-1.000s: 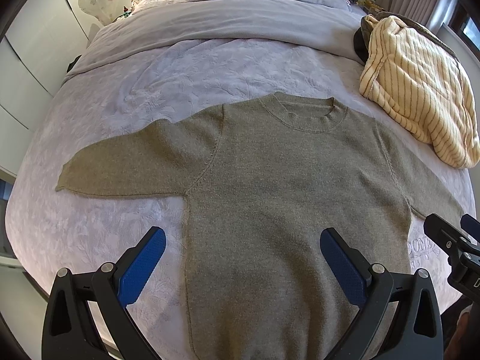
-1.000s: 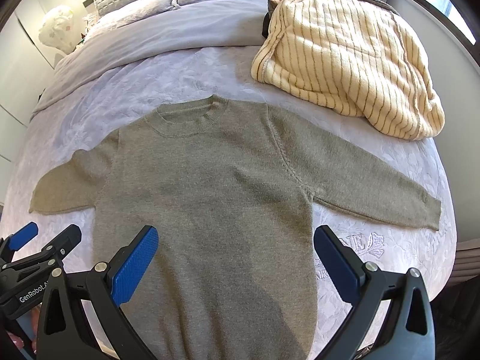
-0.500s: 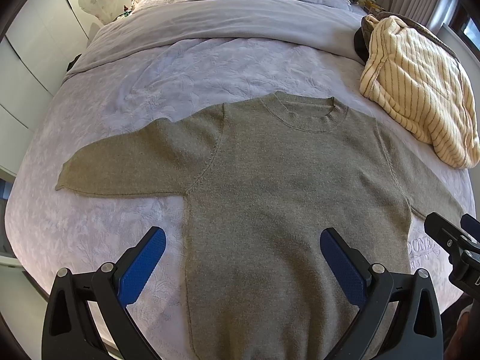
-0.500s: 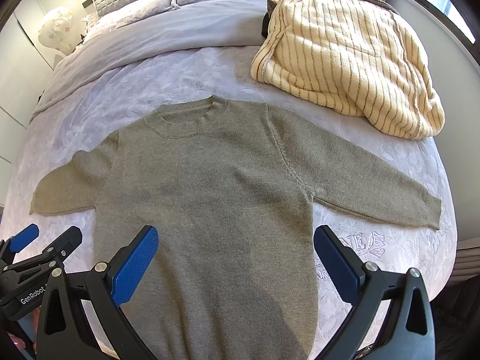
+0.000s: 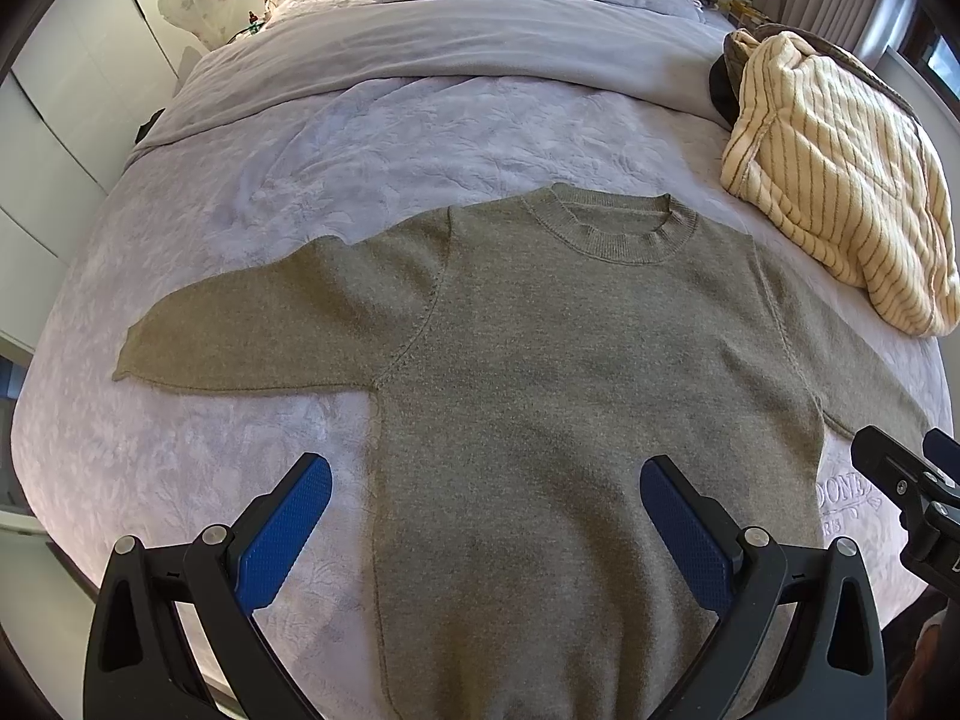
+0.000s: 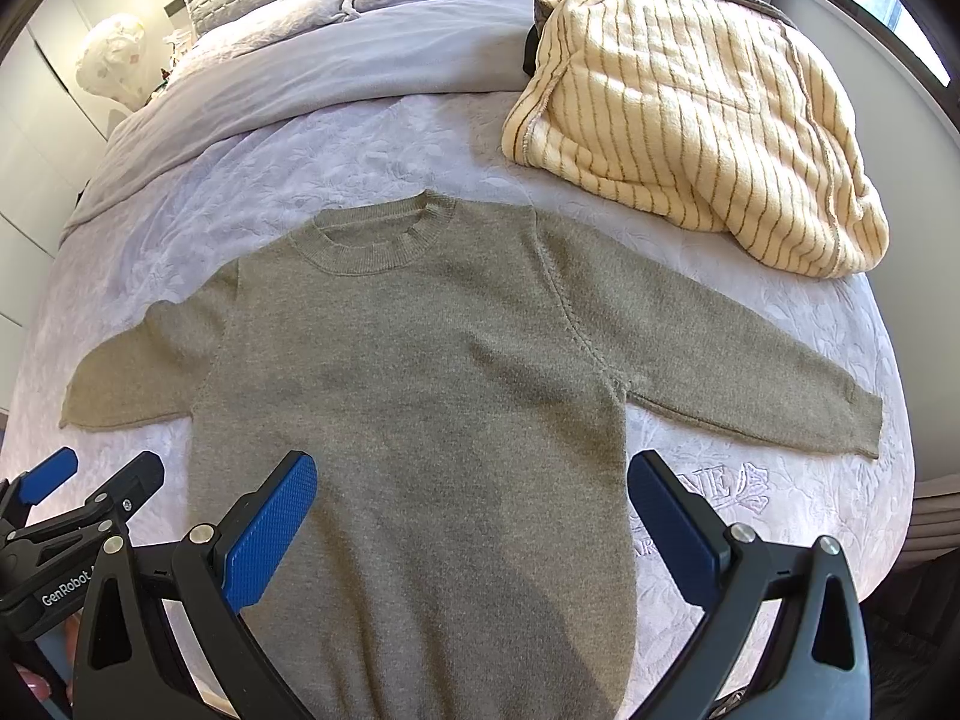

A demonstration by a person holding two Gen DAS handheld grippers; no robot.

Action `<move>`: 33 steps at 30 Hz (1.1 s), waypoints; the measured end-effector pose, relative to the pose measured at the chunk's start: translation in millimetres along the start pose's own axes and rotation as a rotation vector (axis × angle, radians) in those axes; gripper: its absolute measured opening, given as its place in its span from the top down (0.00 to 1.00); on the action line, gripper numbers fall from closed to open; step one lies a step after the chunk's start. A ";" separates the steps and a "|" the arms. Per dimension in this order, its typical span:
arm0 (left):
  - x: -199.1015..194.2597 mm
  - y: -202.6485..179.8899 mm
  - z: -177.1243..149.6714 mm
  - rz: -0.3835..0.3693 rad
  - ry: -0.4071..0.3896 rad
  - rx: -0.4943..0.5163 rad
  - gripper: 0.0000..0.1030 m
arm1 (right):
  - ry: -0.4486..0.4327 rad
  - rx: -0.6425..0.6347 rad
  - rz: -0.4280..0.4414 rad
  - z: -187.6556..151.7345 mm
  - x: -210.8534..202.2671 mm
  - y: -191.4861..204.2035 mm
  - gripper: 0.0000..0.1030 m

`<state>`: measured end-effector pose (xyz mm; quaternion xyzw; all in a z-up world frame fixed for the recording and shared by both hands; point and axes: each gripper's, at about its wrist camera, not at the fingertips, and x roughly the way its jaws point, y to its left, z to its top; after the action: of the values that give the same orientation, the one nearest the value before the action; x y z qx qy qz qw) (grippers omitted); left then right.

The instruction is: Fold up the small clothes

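Folding is judged not yet begun: sweater (image 5: 570, 390) is spread flat on bed (image 5: 240, 228), both sleeves out, no crease seen. Left gripper (image 5: 486, 516) and right gripper (image 6: 471, 510) are held above the hem, jaws wide apart, nothing gripped.

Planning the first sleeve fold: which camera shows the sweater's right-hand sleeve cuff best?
The right wrist view. There the sweater has that sleeve laid out whole, with its cuff clear on the bedspread. In the left wrist view the same sleeve runs behind the right gripper, so the cuff is hidden.
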<state>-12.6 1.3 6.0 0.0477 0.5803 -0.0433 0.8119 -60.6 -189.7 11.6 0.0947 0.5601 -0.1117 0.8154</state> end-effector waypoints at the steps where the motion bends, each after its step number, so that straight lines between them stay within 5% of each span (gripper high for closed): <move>1: -0.4 0.2 0.1 0.001 0.001 0.000 0.00 | 0.001 0.001 0.000 0.3 -0.2 0.2 0.00; 33: 1.6 7.5 -2.3 -0.001 0.011 -0.003 0.00 | 0.008 0.004 0.001 -6.1 3.0 3.7 0.00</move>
<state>-13.3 9.0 4.0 0.0465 0.5849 -0.0429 0.8086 -63.9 -184.6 6.7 0.0971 0.5631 -0.1123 0.8129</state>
